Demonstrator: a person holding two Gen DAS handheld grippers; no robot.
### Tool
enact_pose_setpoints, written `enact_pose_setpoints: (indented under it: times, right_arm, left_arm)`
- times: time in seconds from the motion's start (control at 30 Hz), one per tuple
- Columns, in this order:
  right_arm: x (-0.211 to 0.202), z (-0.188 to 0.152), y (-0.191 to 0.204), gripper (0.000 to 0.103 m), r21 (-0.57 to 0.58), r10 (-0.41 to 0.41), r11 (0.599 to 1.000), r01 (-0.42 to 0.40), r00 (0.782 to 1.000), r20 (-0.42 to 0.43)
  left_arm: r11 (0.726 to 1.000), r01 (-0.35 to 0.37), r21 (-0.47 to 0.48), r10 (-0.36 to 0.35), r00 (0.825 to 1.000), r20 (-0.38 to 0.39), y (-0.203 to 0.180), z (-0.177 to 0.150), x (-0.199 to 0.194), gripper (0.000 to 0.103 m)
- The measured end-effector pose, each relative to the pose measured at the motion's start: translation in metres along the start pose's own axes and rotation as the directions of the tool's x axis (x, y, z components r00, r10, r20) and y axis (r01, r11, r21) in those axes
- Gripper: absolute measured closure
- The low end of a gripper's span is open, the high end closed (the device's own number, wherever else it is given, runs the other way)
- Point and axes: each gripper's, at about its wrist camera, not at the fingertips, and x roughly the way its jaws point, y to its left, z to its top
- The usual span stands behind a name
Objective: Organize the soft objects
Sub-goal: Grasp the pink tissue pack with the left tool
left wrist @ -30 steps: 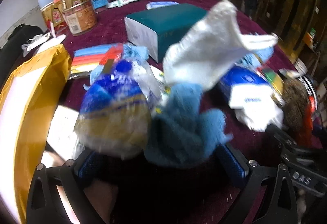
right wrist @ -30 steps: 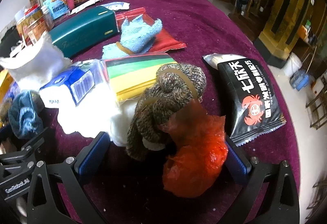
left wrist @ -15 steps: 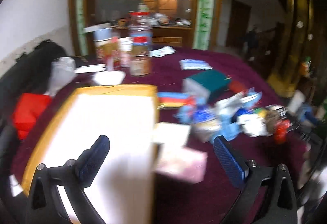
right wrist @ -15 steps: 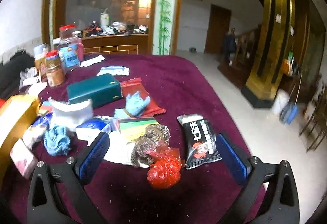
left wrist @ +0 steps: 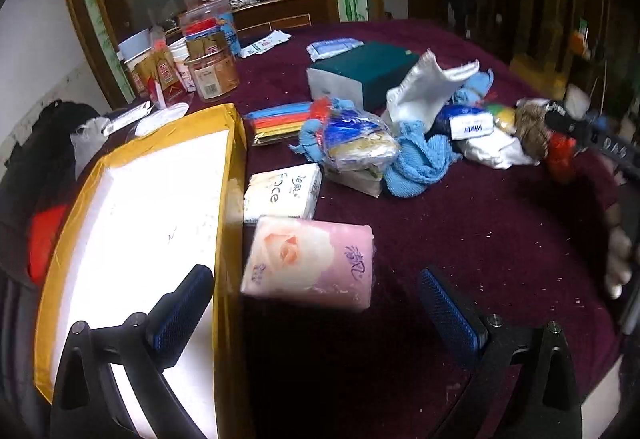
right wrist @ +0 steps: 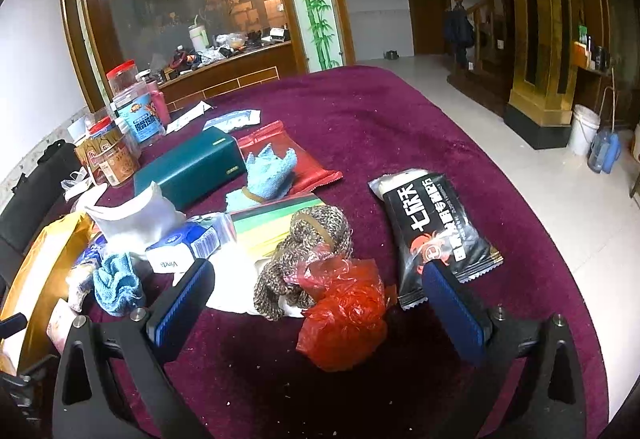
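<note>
My left gripper (left wrist: 316,303) hangs open above the maroon table, with a pink tissue pack (left wrist: 310,263) just ahead between its fingers and a white tissue pack (left wrist: 284,193) behind that. A blue knit cloth (left wrist: 416,167), a white cloth (left wrist: 424,95) and a bagged bundle (left wrist: 356,143) lie in a heap further on. My right gripper (right wrist: 316,303) is open over a red plastic bag (right wrist: 344,319) and a brown knit roll (right wrist: 304,247). The same blue knit cloth (right wrist: 116,283) and white cloth (right wrist: 136,219) lie at its left.
An open yellow box with a white inside (left wrist: 152,207) stands at the left. A teal box (left wrist: 364,75), jars (left wrist: 208,67), a black snack packet (right wrist: 436,235), a red packet (right wrist: 296,163) with a light blue cloth (right wrist: 268,171) and a striped pack (right wrist: 272,223) crowd the table. A hand (left wrist: 618,255) shows at right.
Both grippers pulled back and up from the heap a second ago. The left one has since swung right and lower, so the pink tissue pack now lies between its fingers.
</note>
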Motion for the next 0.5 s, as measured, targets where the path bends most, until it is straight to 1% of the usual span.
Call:
enact_pose_setpoints:
  times: [0.07,0.1,0.13,0.17,0.2,0.27,0.3,0.37,0.4,0.43,0.5]
  right_arm:
    - [0.001,0.000,-0.002,0.000,0.013,0.010,1.000,-0.010,1.000,-0.006]
    - [0.001,0.000,-0.003,0.000,0.017,0.014,1.000,-0.014,1.000,-0.008]
    - [0.001,0.000,-0.004,0.000,0.023,0.017,1.000,-0.017,1.000,-0.010]
    - [0.001,0.000,-0.006,0.000,0.031,0.020,0.999,-0.020,1.000,-0.011]
    - [0.001,0.000,-0.008,0.000,0.040,0.023,0.999,-0.023,1.000,-0.012]
    - [0.002,0.001,-0.009,0.000,0.047,0.027,0.999,-0.026,0.999,-0.019]
    - [0.003,0.001,-0.010,0.000,0.048,0.028,0.998,-0.027,0.999,-0.022]
    - [0.003,0.001,-0.010,0.000,0.048,0.029,0.998,-0.028,0.999,-0.022]
    - [0.003,0.001,-0.010,0.000,0.046,0.031,0.998,-0.030,0.999,-0.020]
    - [0.004,0.001,-0.009,0.000,0.043,0.029,0.999,-0.029,0.999,-0.020]
    - [0.004,0.001,-0.008,0.000,0.037,0.028,0.999,-0.027,0.999,-0.016]
  left_arm:
    - [1.000,-0.004,0.000,0.004,1.000,-0.009,-0.002,0.003,0.001,0.000]
    - [1.000,0.023,-0.009,-0.023,1.000,-0.001,-0.001,0.004,-0.002,0.001]
    - [0.996,0.083,-0.016,-0.083,0.996,0.019,0.001,0.004,-0.008,0.001]
    - [0.989,0.144,-0.022,-0.144,0.989,0.032,0.002,0.004,-0.014,0.001]
    - [0.978,0.208,-0.029,-0.206,0.978,0.043,0.004,0.004,-0.021,0.001]
    - [0.965,0.261,-0.029,-0.260,0.965,0.033,0.002,0.000,-0.026,0.001]
    - [0.962,0.273,-0.029,-0.273,0.962,-0.003,0.001,-0.004,-0.023,0.001]
    - [0.961,0.272,-0.060,-0.276,0.958,-0.082,0.000,-0.014,-0.012,0.001]
    - [0.967,0.250,-0.054,-0.254,0.963,-0.089,-0.002,-0.016,-0.008,0.001]
    - [0.976,0.215,-0.028,-0.216,0.973,-0.079,-0.005,-0.016,-0.008,0.001]
    - [0.983,0.182,-0.018,-0.183,0.978,-0.100,-0.011,-0.012,-0.001,0.001]
